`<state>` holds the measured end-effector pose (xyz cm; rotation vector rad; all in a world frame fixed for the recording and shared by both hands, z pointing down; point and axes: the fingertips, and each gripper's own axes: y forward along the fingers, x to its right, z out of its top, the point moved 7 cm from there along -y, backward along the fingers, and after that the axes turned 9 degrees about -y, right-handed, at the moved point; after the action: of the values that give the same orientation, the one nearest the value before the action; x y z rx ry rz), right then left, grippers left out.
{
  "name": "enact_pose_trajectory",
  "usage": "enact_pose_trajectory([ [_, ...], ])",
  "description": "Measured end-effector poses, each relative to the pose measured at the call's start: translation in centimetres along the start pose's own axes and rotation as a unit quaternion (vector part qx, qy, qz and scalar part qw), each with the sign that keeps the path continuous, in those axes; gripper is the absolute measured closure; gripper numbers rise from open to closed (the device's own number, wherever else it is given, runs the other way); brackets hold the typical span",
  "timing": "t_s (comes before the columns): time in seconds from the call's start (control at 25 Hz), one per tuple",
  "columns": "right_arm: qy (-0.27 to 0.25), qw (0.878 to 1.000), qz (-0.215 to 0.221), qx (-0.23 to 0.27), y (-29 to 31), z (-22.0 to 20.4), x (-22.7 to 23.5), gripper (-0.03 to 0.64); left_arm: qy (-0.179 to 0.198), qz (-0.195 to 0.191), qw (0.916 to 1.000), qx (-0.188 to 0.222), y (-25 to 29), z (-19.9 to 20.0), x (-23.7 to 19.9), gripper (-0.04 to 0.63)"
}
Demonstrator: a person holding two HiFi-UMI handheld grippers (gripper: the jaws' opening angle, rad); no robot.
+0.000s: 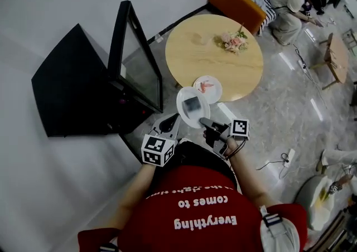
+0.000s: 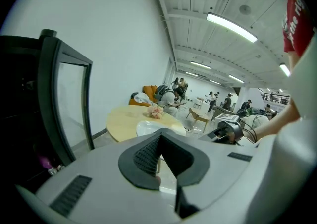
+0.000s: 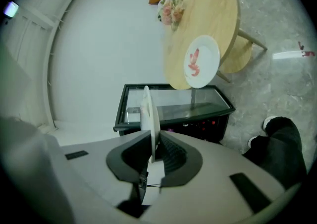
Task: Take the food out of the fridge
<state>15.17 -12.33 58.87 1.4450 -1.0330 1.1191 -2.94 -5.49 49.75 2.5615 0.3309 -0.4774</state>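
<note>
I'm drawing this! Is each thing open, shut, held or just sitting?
Fridge door: open.
Right gripper: shut on held plate.
Held plate: in the air, dark food on it.
Left gripper: shut, empty.
Table plate: resting on table, red food on it.

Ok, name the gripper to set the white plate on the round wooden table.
Right: right gripper jaws already clamp the rim of the white plate near the round wooden table; left gripper holds nothing.
</note>
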Motion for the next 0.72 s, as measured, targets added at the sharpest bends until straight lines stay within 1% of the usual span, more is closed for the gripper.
enact_pose_trajectory([
  [0.12,0.011,0.999,-0.004,0.042,-2.3,1.1,0.8,0.578,0.006,-0.022,0.9997,-0.007,2.2,0.4,1.2,0.589],
  [0.24,0.020,0.996,-0.007,0.084,-4.9,1.9,1.7,0.578,0.020,-0.046,0.9984,-0.024,4.1,0.5,2.7,0.589],
  [0.32,0.031,0.993,-0.008,0.113,-6.5,2.4,2.4,0.578,0.027,-0.061,0.9972,-0.034,5.3,0.3,3.7,0.589],
  [0.44,0.055,0.986,-0.013,0.154,-8.3,3.4,4.3,0.578,0.026,-0.075,0.9959,-0.043,6.7,-0.1,4.5,0.589],
  [0.56,0.072,0.978,-0.032,0.194,-10.0,5.0,6.8,0.578,0.026,-0.088,0.9945,-0.050,7.7,-0.5,5.4,0.589],
  [0.72,0.066,0.968,-0.072,0.230,-11.6,8.3,9.8,0.577,0.034,-0.097,0.9925,-0.065,8.5,-0.7,6.5,0.589],
])
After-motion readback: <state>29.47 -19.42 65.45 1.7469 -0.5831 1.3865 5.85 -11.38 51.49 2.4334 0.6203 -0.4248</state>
